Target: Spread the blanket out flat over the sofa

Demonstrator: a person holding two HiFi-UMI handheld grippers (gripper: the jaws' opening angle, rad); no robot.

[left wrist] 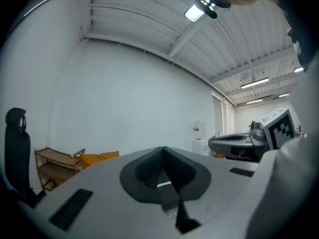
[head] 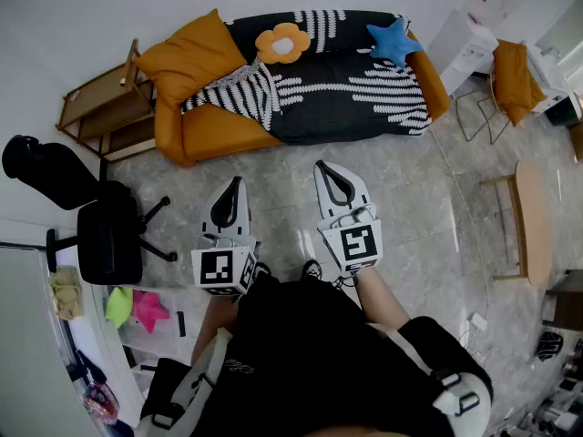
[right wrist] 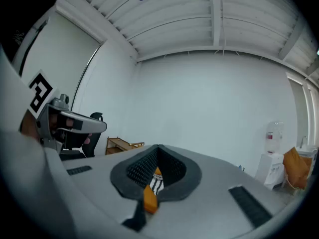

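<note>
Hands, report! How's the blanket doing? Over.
Left gripper and right gripper shut, empty, short of the sofa. Blanket covers the seat, bunched at one end. Flower cushion and star cushion on it.

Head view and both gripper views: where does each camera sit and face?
Head view: on the head, facing steeply down at sofa and blanket; left gripper, right gripper, arms show.
Left gripper view: on left gripper, along its shut jaws toward wall and shelf; right gripper at right.
Right gripper view: on right gripper, toward that wall; left gripper at left.
Shared: both gripper views show the shelf.
</note>
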